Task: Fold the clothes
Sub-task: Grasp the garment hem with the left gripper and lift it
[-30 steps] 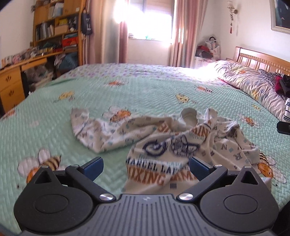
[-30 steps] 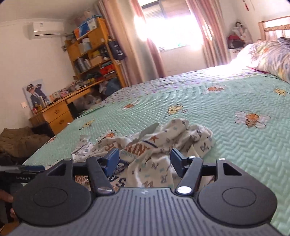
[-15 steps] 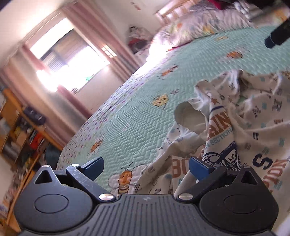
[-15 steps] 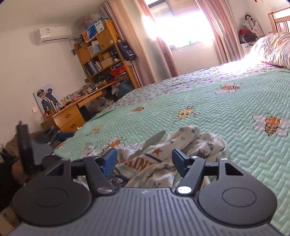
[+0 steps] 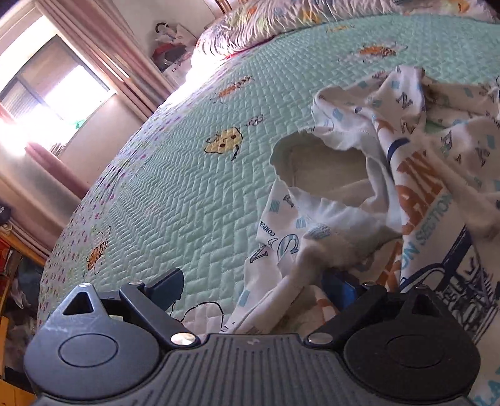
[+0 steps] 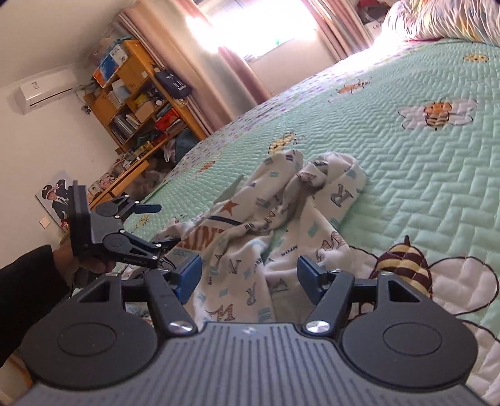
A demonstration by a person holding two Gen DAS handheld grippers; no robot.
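Your left gripper [image 5: 253, 289] is reaching low over the bed, its jaws standing wide and closing in just now. A fold of the crumpled white garment [image 5: 415, 193] is lying between them, draped against the right-hand blue pad while the other pad is sitting clear over the green quilt [image 5: 187, 175]; neither pad is pressing the cloth yet. The garment's neck opening is gaping just ahead of that gripper, and the orange and blue print is showing on the cloth to its right.

Your right gripper [image 6: 248, 279] is hovering over another part of the same garment [image 6: 281, 218], jaws apart, with printed cloth lying loose between the blue pads and touching neither of them firmly. In the right wrist view you are seeing your left gripper [image 6: 156, 225] tilted on its side at the far edge of the garment, held by your hand [image 6: 84, 259] in a dark sleeve.

The garment is lying bunched on the bee-patterned quilt near the bed's near edge. A patterned pillow [image 5: 281, 22] is lying at the head of the bed, well apart from it.
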